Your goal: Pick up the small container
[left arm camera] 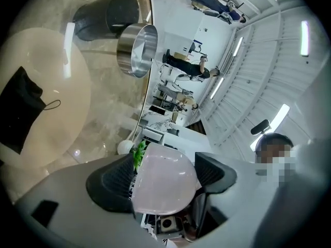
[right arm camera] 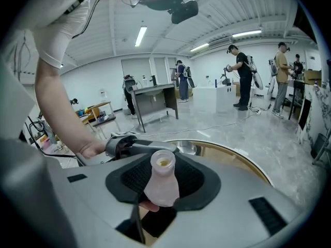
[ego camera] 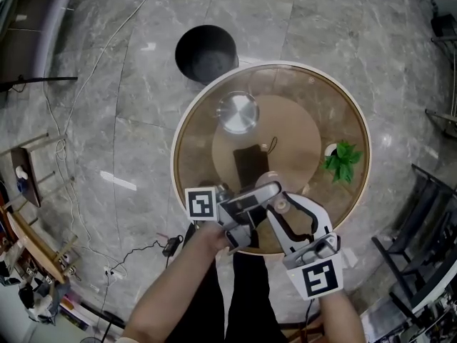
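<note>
Left gripper [left arm camera: 163, 175], roughly level: pads against pale pink dome [left arm camera: 164, 187]. Right gripper [right arm camera: 162, 180], angled downward: jaws clamped on small container [right arm camera: 161, 186].

I read the small container [right arm camera: 161, 186] as a pale, cloudy pink, with a yellowish spot in its mouth. The left tool [left arm camera: 165, 175] and the right tool [right arm camera: 163, 180] are light grey with black ribbed pads [right arm camera: 199, 182]. Each carries a white cube [ego camera: 201, 204] printed with a black square marker. The desk [ego camera: 196, 138] is amber-brown glass with a cream rim and a tan centre. The bowl [ego camera: 237, 112] is shiny silver, the pouch [ego camera: 250, 164] black and the plant [ego camera: 343, 161] bright green. The floor [ego camera: 321, 27] is grey marble veined in white, and the bin [ego camera: 206, 52] is black.
</note>
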`<state>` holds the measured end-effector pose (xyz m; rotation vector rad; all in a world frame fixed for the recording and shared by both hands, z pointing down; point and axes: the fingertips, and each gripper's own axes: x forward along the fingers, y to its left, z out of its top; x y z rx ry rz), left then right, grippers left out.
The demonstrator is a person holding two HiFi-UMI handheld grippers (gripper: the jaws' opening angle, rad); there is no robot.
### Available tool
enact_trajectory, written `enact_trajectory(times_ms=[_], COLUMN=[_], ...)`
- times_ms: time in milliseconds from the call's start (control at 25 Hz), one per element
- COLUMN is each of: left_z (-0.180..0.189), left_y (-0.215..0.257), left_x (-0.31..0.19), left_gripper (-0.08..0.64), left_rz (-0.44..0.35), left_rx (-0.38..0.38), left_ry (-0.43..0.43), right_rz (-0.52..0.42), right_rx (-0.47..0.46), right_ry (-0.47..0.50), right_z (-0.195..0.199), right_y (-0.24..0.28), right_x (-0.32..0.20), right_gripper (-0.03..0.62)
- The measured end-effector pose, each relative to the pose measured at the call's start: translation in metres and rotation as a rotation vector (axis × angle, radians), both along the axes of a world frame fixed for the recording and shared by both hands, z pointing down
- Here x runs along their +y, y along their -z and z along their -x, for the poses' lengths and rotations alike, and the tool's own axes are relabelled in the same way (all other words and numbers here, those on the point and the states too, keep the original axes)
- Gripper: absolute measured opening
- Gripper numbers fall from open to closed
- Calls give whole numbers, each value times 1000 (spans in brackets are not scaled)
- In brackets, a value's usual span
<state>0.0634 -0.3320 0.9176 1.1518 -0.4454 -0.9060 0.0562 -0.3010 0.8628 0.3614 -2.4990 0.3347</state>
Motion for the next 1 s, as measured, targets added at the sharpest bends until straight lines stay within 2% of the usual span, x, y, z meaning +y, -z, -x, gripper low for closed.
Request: enact_trajectory(times_ms=[440, 800, 1000], left_z=[-9, -18, -30], left_y=[58, 133, 177], left_x=[4, 12, 22], left_gripper=[351, 349, 348], left_rz=[-21, -3, -9], left_rx=[32, 62, 56], left_ry=[-29, 33, 36], right_rz=[-33, -55, -69], right_rx=[-32, -95, -111], right_ry=[-6, 42, 60], right_z=[-5, -12, -24], right_y=[58, 134, 178], right_x=[2, 9, 19], right_gripper=[150, 150, 150])
